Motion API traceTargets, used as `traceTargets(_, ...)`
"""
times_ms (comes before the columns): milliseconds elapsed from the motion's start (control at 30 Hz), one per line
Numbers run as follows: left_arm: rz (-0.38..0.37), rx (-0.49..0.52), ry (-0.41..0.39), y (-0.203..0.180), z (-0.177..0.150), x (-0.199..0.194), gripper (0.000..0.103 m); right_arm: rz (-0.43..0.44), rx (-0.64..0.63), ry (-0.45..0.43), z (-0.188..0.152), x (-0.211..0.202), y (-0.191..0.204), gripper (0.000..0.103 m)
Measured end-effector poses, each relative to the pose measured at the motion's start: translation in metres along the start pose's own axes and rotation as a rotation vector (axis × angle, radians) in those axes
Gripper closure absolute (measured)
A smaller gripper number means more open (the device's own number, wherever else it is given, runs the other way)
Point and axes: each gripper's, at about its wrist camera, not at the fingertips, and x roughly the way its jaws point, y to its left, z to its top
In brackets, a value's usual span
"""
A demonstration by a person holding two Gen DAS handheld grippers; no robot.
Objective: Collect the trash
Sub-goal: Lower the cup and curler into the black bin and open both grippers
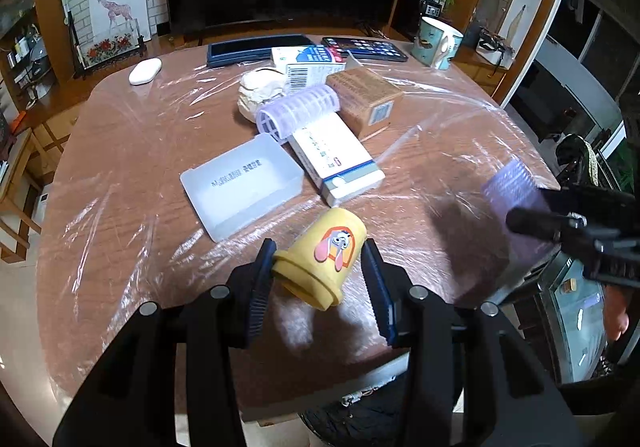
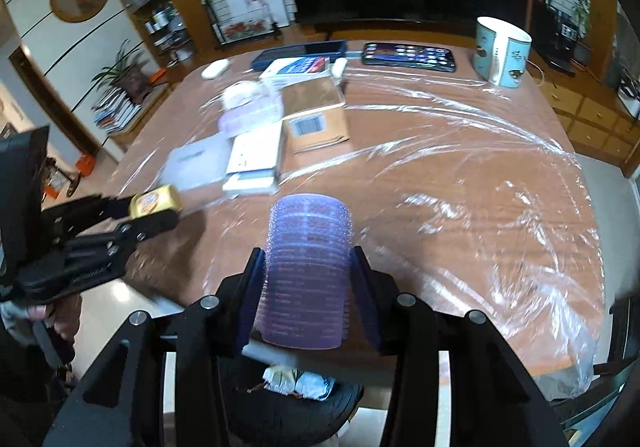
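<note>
Here the left tool (image 1: 318, 279) is clamped on one yellow cup (image 1: 320, 257), held tilted above the counter's (image 1: 120, 175) near edge. The right tool (image 2: 308, 295) is clamped on one purple roller (image 2: 306, 271); a second roller (image 1: 298, 115) lies among three boxes and one clear tray (image 1: 242, 187) mid-counter. One mug (image 2: 502, 51) stands far right; the right half lies bare.

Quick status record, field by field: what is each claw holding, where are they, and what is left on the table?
left claw: shut on yellow cup, cup lying sideways
right claw: shut on purple hair roller
position: both at the near table edge
bin: dark container with crumpled wrappers below the right claw
left on table: second roller, medicine boxes, brown box, clear tray
</note>
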Motion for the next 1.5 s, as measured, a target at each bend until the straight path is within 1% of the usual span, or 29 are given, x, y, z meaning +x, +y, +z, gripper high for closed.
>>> traceTargets(100,0.001,0.010,0.000,-0.006,-0.005,-0.006,0.058,0.024,-0.026,0.007,-0.012,-0.006,0.008,0.060)
traceTargets(400,-0.005,0.029,0.020,-0.024,-0.027,-0.015,0.058,0.051,-0.077,0.040,-0.038,-0.013,0.019,0.060)
traceTargets(833,-0.020,0.044,0.056,-0.051,-0.062,-0.016,0.058,0.069,-0.117,0.091,-0.068,0.000,0.024,0.060)
traceTargets(900,-0.012,0.050,0.052,-0.055,-0.066,-0.015,0.058,0.068,-0.127,0.098,-0.072,0.004,0.025,0.060)
traceTargets(1000,-0.004,0.064,0.058,-0.061,-0.070,-0.015,0.058,0.064,-0.146,0.103,-0.076,0.007,0.028,0.060)
traceTargets(1133,0.003,0.076,0.045,-0.066,-0.074,-0.019,0.058,0.077,-0.160,0.102,-0.081,0.005,0.030,0.060)
traceTargets(1267,-0.002,0.086,0.044,-0.071,-0.077,-0.023,0.058,0.083,-0.179,0.097,-0.083,0.002,0.030,0.060)
traceTargets(1500,-0.011,0.126,0.080,-0.081,-0.092,-0.024,0.058,0.077,-0.208,0.115,-0.092,0.000,0.027,0.060)
